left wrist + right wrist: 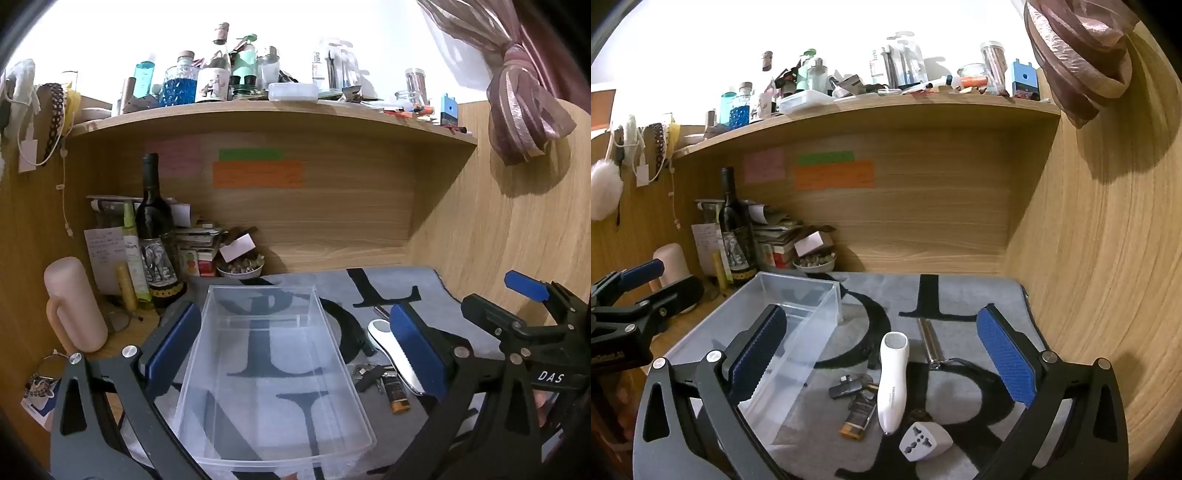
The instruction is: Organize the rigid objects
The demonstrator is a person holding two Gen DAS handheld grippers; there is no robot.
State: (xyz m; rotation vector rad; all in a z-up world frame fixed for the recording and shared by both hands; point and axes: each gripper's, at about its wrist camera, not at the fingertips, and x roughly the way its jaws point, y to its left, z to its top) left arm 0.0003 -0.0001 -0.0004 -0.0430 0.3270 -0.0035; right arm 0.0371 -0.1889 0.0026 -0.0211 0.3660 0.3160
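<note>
**Bin empty, items waiting beside it**

No item is seen in the clear bin [273, 373], so sorting is judged to be at its start. The left gripper [295, 347] is held wide open above the bin, gripping nothing. The right gripper [882, 358] is likewise spread open and empty over the items on the grey mat [960, 295].

In the lower centre of the right view, 1 white device [893, 380], 1 adapter [925, 441], 1 lighter [857, 415], 1 dark clip [846, 387] and 1 metal tube [931, 343] are grouped just beside the bin.

A descent and closure on 1 item is probably called for next.

"DAS" [550, 376] is read on the right gripper in the left view; the device's grey lettering cannot be read.
</note>
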